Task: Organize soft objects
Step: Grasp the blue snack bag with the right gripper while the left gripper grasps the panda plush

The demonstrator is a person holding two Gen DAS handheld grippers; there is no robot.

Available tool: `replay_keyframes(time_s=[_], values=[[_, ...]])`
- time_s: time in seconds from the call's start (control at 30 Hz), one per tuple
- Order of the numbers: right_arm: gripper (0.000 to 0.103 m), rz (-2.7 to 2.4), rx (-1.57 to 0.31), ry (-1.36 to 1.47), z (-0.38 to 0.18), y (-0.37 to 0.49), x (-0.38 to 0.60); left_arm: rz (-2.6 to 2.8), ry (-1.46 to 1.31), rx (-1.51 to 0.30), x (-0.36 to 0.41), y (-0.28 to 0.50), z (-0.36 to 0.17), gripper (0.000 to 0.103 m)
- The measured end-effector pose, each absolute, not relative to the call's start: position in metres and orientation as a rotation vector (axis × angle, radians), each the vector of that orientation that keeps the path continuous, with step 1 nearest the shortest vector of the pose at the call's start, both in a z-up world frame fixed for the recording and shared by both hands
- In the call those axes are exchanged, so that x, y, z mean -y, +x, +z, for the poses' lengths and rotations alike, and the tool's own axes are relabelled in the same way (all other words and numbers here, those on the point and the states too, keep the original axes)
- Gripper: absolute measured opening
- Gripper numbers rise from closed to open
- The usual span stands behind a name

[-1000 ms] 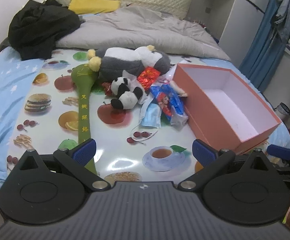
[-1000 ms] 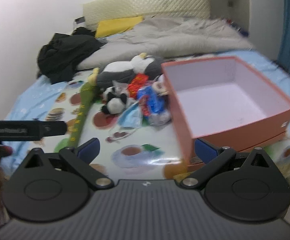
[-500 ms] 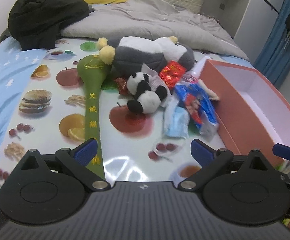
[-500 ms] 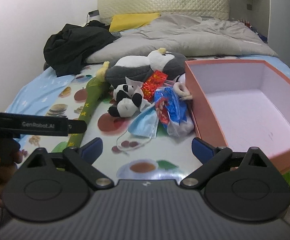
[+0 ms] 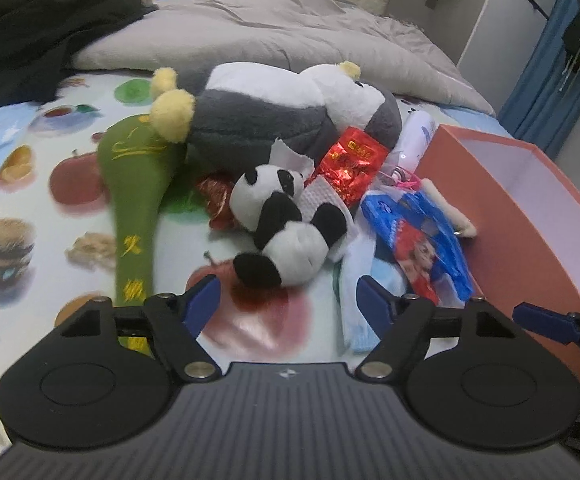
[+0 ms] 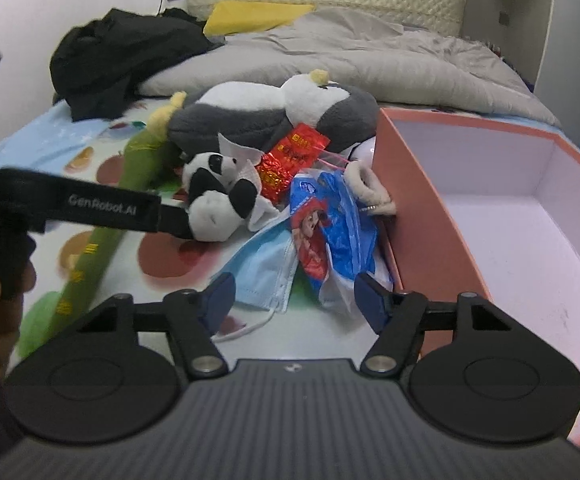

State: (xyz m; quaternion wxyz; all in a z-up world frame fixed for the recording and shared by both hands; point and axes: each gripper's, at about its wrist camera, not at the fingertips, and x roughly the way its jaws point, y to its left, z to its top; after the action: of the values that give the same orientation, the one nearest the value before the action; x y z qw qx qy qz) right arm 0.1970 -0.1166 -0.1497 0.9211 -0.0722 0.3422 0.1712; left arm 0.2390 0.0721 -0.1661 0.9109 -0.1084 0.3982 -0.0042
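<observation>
My left tool (image 5: 288,300) jaws apart, just been closing, nothing between – small panda plush (image 5: 286,224) just ahead on bed. My right tool (image 6: 294,294) apart, closing too, over blue mask (image 6: 262,276); orange box (image 6: 418,216) beside.

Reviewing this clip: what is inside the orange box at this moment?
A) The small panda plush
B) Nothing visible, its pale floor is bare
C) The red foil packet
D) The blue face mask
B: the orange box shows only its bare pale floor, while the small panda plush, blue face mask and red foil packet lie outside it on the printed cloth.
</observation>
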Motion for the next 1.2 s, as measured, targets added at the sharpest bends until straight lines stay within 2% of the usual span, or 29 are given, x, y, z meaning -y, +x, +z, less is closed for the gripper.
replay_keyframes(time_s=[0.3,0.57,0.67,0.77,0.93,1.03,1.2], values=[[0.065,0.315,-0.658,-0.31,-0.168,0.227,0.094,-0.048,-0.184,-0.85,-0.071,0.285,-0.193,0.078],[0.057,0.29,-0.674,-0.416,-0.19,0.246,0.089,-0.019,-0.157,-0.877,-0.067,0.304,-0.213,0.078],[0.057,0.286,-0.683,-0.426,-0.197,0.252,0.089,-0.028,-0.156,-0.875,-0.065,0.306,-0.219,0.075],[0.05,0.289,-0.689,-0.433,-0.201,0.253,0.089,-0.025,-0.156,-0.869,-0.061,0.307,-0.219,0.068],[0.028,0.302,-0.684,-0.432,-0.197,0.247,0.09,-0.023,-0.162,-0.845,-0.06,0.3,-0.211,0.058],[0.023,0.313,-0.68,-0.422,-0.191,0.242,0.092,-0.014,-0.17,-0.838,-0.061,0.291,-0.206,0.057],[0.022,0.333,-0.675,-0.381,-0.176,0.228,0.099,-0.009,-0.197,-0.822,-0.063,0.269,-0.193,0.056]])
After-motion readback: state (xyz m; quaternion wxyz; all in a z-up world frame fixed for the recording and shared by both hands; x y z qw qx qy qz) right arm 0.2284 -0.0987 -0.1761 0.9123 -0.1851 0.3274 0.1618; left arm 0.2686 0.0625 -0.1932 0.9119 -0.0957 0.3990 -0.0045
